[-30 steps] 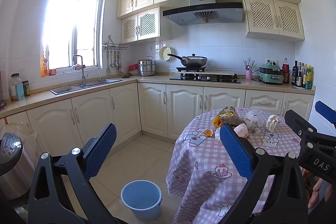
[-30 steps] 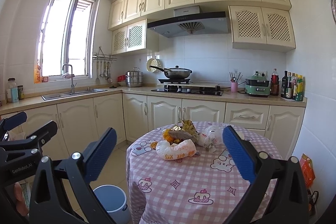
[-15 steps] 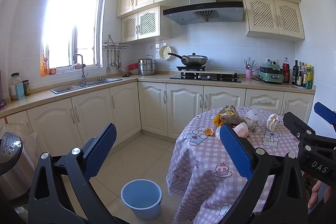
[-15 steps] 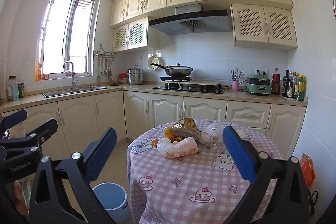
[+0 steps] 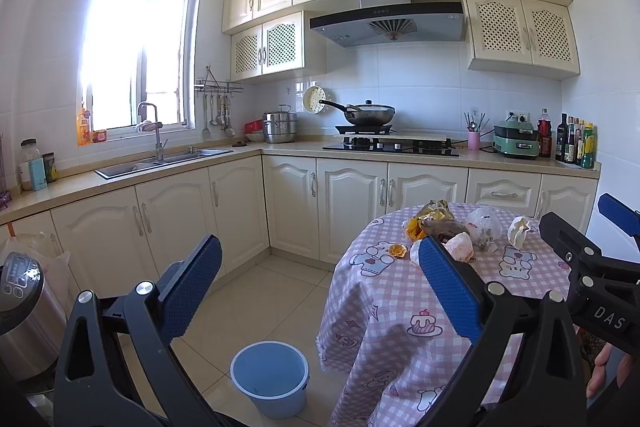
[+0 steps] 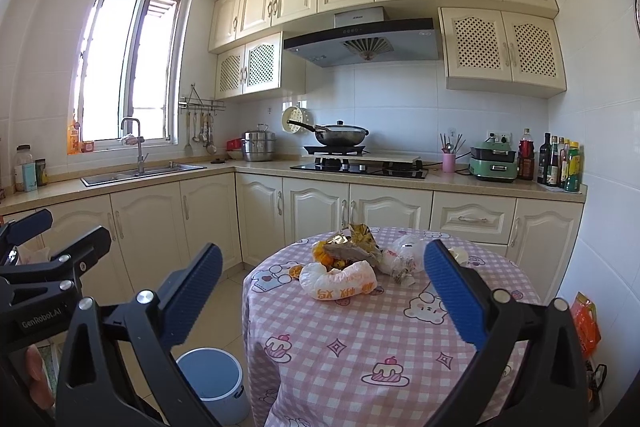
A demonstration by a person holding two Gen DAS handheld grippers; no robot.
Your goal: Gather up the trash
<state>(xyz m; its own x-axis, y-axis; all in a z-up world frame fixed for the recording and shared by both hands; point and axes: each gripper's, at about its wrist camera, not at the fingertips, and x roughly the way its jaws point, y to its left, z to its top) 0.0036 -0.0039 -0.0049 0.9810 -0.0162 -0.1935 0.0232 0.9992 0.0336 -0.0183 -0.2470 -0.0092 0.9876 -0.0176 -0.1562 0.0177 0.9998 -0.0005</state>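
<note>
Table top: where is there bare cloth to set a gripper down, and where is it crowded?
The near half of the table, from the printed plastic bag to the front edge, is bare. The far half is crowded: that bag, the foil wrapper, the clear bag and orange peel cluster together. Both grippers, left and right, are open and empty.

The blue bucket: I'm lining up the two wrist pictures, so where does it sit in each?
Left wrist: the blue bucket stands on the floor at bottom centre, left of the round table.
Right wrist: the bucket is at lower left, partly behind the gripper's left finger.
Shared landmark: the wok on the stove.
</note>
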